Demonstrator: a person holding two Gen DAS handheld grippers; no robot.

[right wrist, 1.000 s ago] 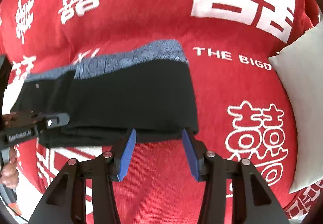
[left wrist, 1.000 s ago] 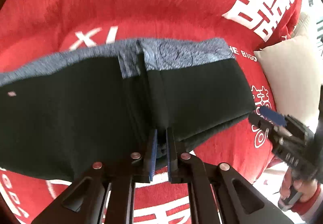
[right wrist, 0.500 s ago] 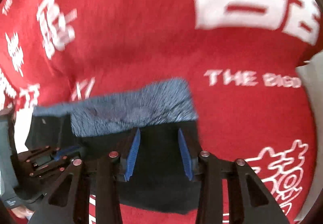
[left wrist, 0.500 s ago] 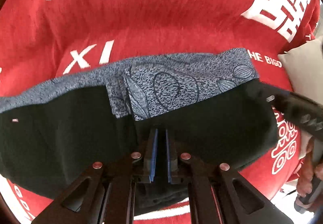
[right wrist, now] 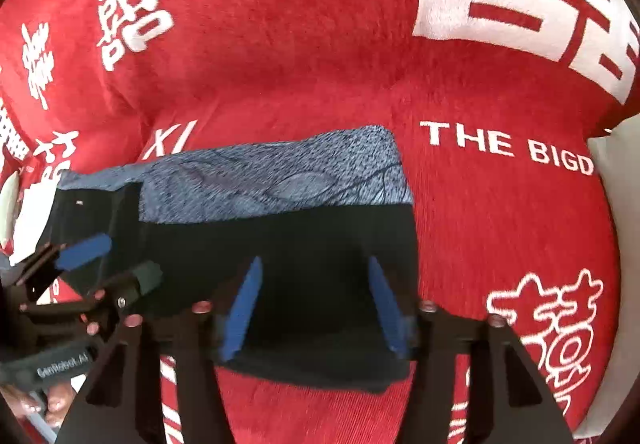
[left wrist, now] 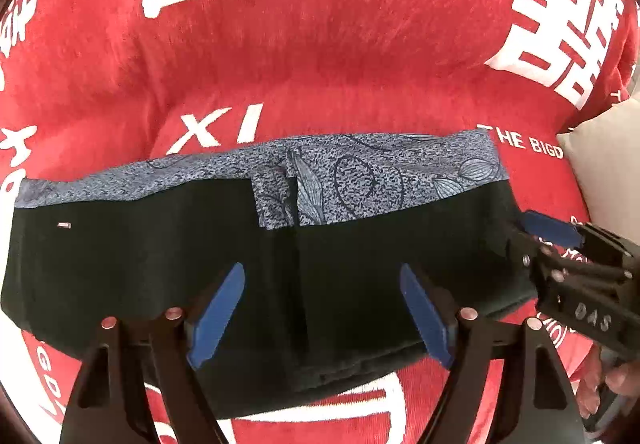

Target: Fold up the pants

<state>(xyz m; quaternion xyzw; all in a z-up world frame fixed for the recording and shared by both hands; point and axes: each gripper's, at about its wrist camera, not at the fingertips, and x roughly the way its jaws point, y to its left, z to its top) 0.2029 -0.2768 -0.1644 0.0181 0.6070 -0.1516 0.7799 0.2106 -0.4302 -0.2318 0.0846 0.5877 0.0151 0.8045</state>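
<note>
On the red bedspread (left wrist: 320,64) with white lettering, black pants (left wrist: 160,264) lie folded into a wide flat band, blue-grey patterned waistband (left wrist: 380,172) along the far edge. Left gripper (left wrist: 320,308): jaws spread wide, blue pads (left wrist: 218,312) over the near half of the pants, nothing clamped. Right gripper (right wrist: 316,304): jaws also apart, over the pants' right end, near edge of the fabric just under the fingers; contact with the cloth can't be confirmed. Left view shows the right gripper (left wrist: 532,240) at the pants' right edge, fingers separated. Right view shows the left gripper (right wrist: 112,264) over the left part, also open. Beige pillow (left wrist: 608,172) sits at the right, apart from the pants.
</note>
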